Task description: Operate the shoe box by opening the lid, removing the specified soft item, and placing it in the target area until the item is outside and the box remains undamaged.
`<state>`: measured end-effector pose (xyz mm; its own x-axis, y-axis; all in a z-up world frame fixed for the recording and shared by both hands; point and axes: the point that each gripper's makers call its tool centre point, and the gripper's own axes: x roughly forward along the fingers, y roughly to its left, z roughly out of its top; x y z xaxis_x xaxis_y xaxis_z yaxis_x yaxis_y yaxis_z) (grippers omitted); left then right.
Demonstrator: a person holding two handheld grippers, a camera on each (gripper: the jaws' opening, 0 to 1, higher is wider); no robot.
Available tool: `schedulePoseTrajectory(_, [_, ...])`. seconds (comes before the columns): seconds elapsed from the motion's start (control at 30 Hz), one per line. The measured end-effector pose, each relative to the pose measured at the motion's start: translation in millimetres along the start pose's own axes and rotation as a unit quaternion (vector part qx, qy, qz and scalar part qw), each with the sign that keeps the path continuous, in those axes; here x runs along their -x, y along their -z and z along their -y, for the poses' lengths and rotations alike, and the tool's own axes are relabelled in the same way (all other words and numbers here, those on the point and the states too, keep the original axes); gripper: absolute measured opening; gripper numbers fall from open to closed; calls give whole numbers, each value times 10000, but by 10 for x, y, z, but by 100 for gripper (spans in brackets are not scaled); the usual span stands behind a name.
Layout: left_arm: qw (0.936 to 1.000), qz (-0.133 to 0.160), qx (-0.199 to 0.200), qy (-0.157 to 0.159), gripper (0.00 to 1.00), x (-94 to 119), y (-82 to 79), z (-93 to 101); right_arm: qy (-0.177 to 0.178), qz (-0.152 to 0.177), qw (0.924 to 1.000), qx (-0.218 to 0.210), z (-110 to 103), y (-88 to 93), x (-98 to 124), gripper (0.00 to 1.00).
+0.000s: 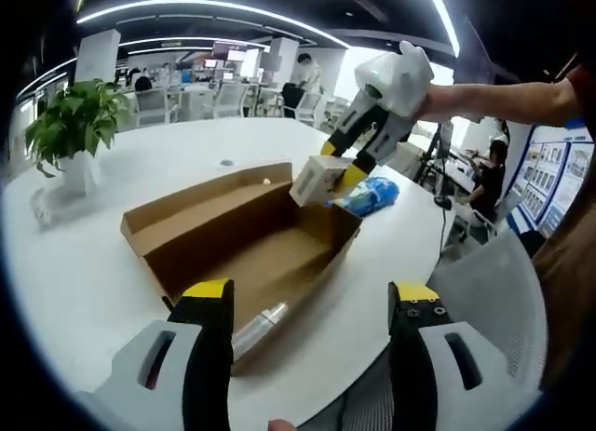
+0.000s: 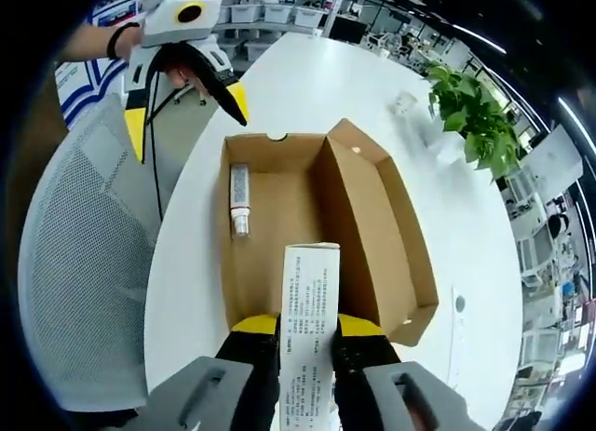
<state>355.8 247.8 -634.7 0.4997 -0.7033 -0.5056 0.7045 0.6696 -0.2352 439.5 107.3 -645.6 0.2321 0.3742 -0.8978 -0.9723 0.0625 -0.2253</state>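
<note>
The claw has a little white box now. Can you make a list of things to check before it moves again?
1. Lid open: ok. The shoe box lies open, its lid folded back flat.
2. Grip: ok. The right claw is shut on the little white box, which sits squarely between the jaws.
3. Item out of the shoe box: cannot tell for sure. In the left gripper view the white box looks lifted above the far wall.
4. Left claw out of the way: ok. It is open, holds nothing and sits at the near end.
5. Landing spot: cannot tell. A blue packet lies on the table beside the shoe box.
6. Leftovers: a silver tube lies inside.
</note>
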Motion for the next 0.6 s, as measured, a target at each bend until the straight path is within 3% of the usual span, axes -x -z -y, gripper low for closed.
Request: schedulePoseTrajectory(0.6, [9996, -53, -161, 223, 67, -198, -121, 221, 200, -179, 9992, -312, -44, 547, 204, 16])
